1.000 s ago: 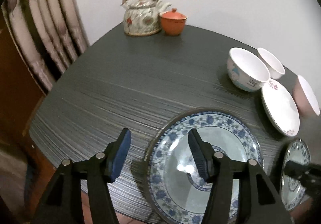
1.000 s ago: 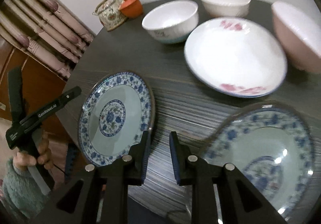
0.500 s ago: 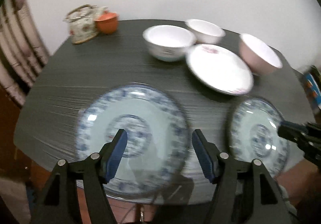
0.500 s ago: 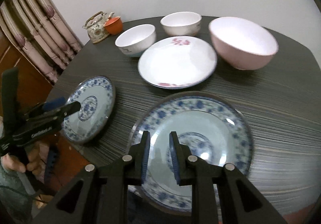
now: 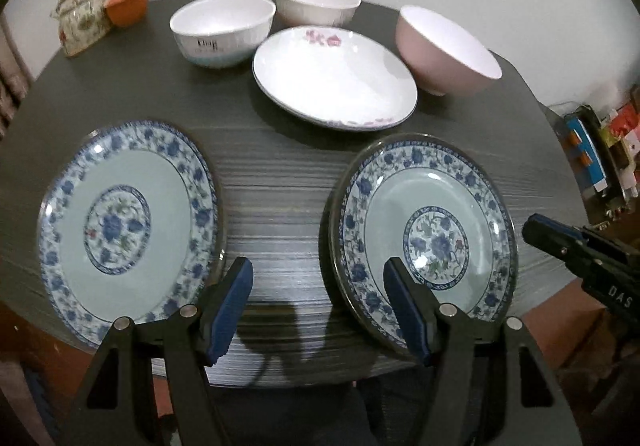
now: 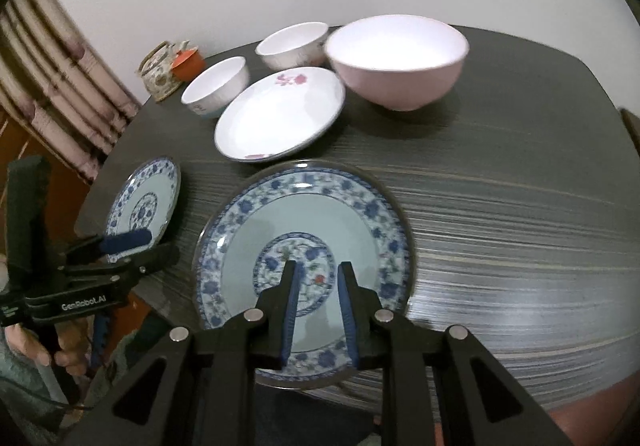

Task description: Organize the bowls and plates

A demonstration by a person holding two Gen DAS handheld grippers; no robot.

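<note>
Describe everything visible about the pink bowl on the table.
The pink glossy ceramic-looking bowl is the largest and deepest of the three bowls, pale pink outside with a lighter, near-white inside and a small foot. It stands upright and empty on the dark wood-grain table, on the right of the group of dishes, beside the white shallow plate with pink flowers. Whether the two touch cannot be told. Nothing else touches it.

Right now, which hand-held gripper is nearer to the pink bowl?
Right. The right hand-held gripper hovers over the blue-patterned plate just before the pink bowl; the left hand-held gripper is farther, near the table's left edge.
</note>
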